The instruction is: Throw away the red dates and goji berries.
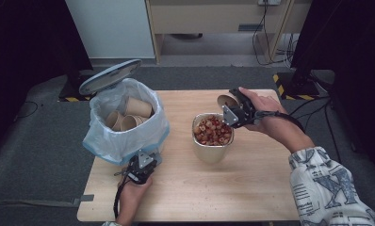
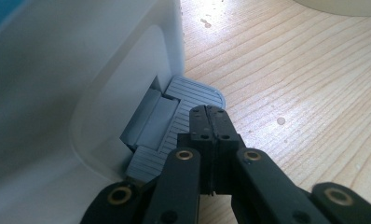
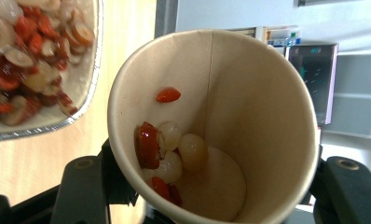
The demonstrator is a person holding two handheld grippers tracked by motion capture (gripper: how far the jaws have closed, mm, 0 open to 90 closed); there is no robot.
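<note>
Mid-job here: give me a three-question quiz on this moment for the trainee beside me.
1. True or false: the lid of the pedal bin stands open.
2. What rests under the tips of the left gripper? A) the grey foot pedal B) a spoon C) the bin liner
3. What does the right gripper hold, and what is inside it?

Key
1. True; paper cups lie in the bin.
2. A; the jaws are shut, on the pedal at the bin's base.
3. A tilted paper cup beside the metal container of red and pale dried fruit; a few pieces lie in the cup.
</note>
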